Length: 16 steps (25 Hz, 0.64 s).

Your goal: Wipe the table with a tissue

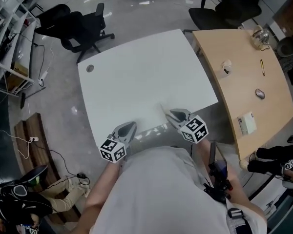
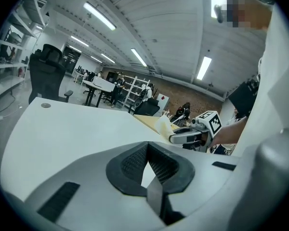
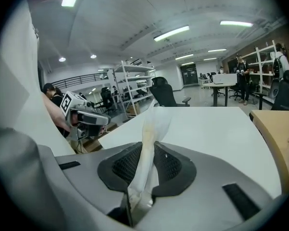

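So we're standing at the 6 o'clock edge of the white counter, and both grippers sit right over that near edge. Loads of open room here: the top is bare all the way out to 12 o'clock, with just a small round grommet up near the 10 o'clock corner. The 3 o'clock edge runs alongside a wooden counter, which has a few small bits on it including a mouse. Off the far 11 o'clock corner there's a black office chair on the floor, well apart from the top.

Jaws next. The right gripper has its jaws clamped on the tissue. In the right gripper view it's pinched between the pads as a twisted strip, and the loose end pokes out past the tips. From the head view that loose end points toward 11 o'clock, over the counter just inside the near edge. We honestly can't tell if it's touching the surface or hanging just above it.

The left gripper is at about 7 o'clock, near the other one but apart from it. Its jaws are pressed together with nothing between them, only a sliver of white counter showing through the notch in the left gripper view.
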Available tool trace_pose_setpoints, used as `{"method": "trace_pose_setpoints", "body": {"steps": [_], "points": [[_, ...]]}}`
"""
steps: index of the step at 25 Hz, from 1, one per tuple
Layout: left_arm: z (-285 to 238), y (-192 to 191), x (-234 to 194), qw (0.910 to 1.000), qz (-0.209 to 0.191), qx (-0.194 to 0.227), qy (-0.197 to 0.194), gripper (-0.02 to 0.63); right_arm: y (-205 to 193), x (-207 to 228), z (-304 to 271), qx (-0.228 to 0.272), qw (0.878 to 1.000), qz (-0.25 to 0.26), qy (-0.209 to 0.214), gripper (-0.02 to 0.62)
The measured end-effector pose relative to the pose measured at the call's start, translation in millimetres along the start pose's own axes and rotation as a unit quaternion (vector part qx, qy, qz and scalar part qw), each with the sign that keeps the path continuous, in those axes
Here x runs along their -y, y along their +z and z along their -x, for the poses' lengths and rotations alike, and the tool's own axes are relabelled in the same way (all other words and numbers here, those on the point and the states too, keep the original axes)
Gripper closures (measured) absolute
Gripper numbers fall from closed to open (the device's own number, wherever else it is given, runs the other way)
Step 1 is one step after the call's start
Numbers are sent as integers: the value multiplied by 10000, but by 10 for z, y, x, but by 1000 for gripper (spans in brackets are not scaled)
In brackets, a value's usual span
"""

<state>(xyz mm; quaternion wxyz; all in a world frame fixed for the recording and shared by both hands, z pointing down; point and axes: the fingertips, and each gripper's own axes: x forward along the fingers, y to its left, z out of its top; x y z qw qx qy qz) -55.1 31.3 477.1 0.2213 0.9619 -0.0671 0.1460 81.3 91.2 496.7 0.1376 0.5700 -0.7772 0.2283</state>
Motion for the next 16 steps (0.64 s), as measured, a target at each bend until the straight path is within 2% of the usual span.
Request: {"method": "trace_pose_setpoints", "body": {"steps": [11, 16], "points": [[-63, 102, 221, 9984, -103, 302, 460, 600, 109, 9, 53, 224, 9985, 81, 497, 519], [43, 112, 171, 9980, -93, 314, 534, 600, 254, -22, -16, 367, 9981, 84, 497, 520]]}}
